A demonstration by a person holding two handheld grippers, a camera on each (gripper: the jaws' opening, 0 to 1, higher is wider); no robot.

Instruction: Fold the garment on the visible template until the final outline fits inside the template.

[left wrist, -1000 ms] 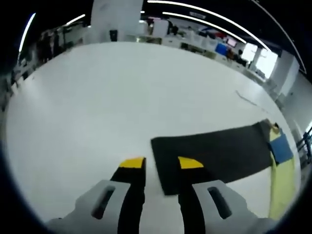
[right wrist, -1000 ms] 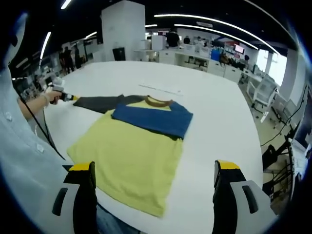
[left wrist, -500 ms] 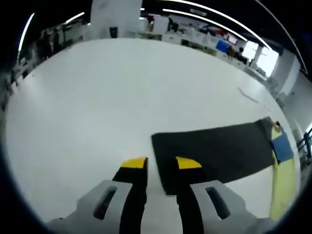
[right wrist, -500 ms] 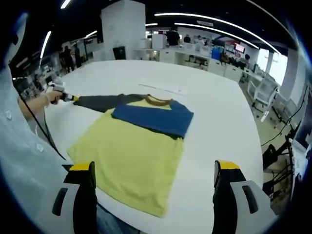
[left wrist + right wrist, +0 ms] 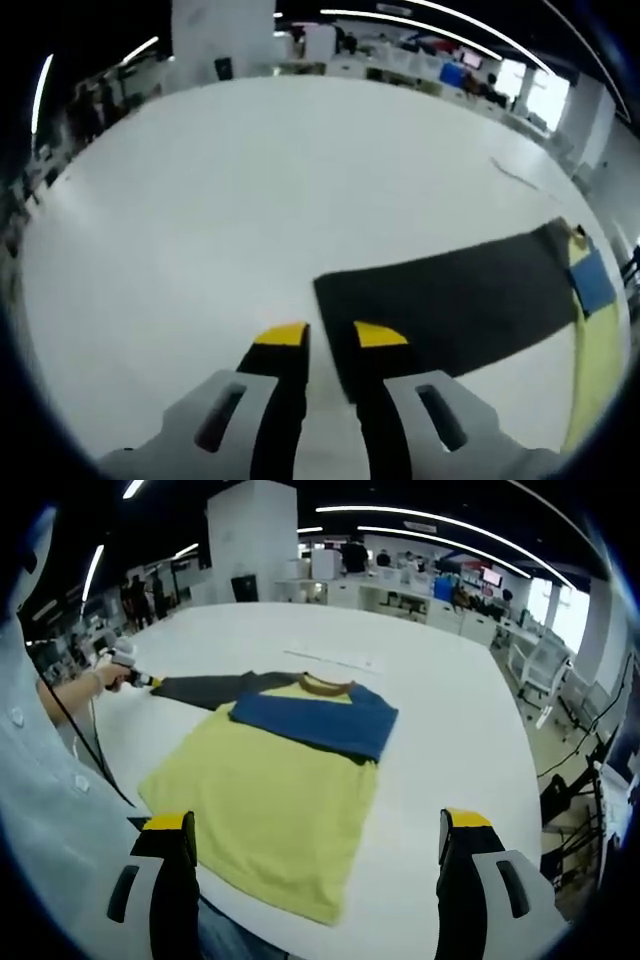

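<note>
The left gripper (image 5: 319,334), jaws nearly closed at the dark sleeve (image 5: 450,300) cuff edge, may slip off thin fabric. The right gripper (image 5: 312,825) hangs wide open, empty, at the 6 o'clock hem of the garment (image 5: 270,790); an uneven fold could overhang the template.

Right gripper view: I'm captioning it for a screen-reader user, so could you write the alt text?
A yellow shirt lies flat on a white table, its blue sleeve folded across the chest and its dark grey sleeve stretched out to the left hand-held gripper. The right hand-held gripper hangs open in the foreground.
</note>
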